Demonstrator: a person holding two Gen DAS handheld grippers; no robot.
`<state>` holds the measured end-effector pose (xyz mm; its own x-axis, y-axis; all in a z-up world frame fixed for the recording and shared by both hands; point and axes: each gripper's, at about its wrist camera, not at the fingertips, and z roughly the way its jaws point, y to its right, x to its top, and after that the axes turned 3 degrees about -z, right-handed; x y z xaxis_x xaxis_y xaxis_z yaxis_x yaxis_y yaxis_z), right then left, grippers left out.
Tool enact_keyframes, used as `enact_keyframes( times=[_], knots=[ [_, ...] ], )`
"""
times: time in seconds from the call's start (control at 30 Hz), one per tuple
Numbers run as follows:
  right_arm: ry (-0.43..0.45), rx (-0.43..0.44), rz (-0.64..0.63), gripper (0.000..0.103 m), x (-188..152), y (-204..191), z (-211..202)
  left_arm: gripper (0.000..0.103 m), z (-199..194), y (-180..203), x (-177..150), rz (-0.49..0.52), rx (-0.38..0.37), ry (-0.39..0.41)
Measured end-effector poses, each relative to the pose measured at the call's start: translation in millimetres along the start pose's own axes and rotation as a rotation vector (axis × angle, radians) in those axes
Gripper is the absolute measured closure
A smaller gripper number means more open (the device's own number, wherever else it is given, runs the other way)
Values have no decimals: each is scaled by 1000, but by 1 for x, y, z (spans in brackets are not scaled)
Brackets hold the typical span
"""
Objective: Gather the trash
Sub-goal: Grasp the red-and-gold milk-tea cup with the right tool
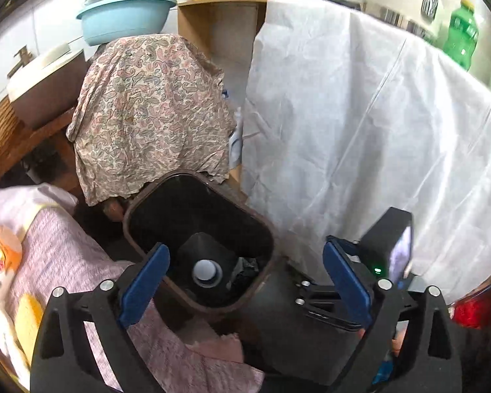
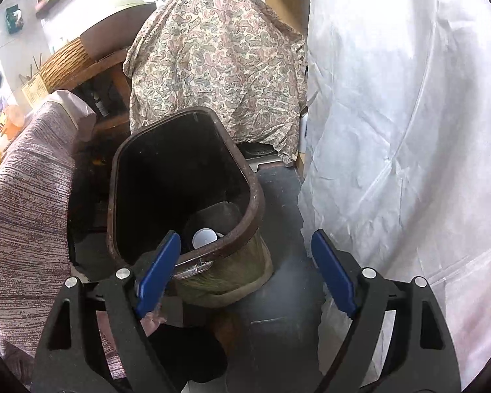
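Observation:
A dark brown trash bin [image 1: 262,226] stands open on the floor, also in the right wrist view [image 2: 255,203]. Inside lies a black container with a white round cap [image 1: 208,271], seen too in the right wrist view [image 2: 204,237], beside some dark crumpled trash [image 1: 245,270]. My left gripper [image 1: 245,281] is open and empty, held just above the bin's near side. My right gripper [image 2: 245,275] is open and empty, over the bin's near right rim. The right gripper's body [image 1: 389,249] shows at the right of the left wrist view.
A white sheet [image 1: 360,124] hangs over furniture at the right. A paisley cloth [image 1: 150,114] covers something behind the bin, with a blue basin [image 1: 124,16] on top. A striped pink cloth [image 1: 65,255] covers a surface at the left. The floor [image 2: 278,294] is dark.

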<state>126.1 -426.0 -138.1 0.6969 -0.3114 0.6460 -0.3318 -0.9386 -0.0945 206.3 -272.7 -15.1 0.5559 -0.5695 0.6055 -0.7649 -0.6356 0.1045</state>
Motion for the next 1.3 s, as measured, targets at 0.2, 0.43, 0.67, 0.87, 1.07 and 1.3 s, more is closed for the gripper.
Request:
enact_keyframes(
  times=[0.2,0.43,0.67,0.87,1.07,1.3],
  knots=[
    [34,41,-84,21,16,-17,-15,9,-31,0,-22,-86,-33,58],
    [71,125,-171,18,29,-47,-31,8,-77,-8,-53,-129,89,167],
    [104,319,-400,18,42,-120,-63,7,-137,-54,-105,-262,223,237],
    [140,512,-618,17,42,-196,-97,7,-205,-98,-164,-443,385,313],
    [144,704,-827,17,26,-273,-135,5,-259,-129,-223,-537,648,320],
    [171,789,-1117,17,0,-365,-160,5,-289,-173,-287,-700,757,258]
  ],
)
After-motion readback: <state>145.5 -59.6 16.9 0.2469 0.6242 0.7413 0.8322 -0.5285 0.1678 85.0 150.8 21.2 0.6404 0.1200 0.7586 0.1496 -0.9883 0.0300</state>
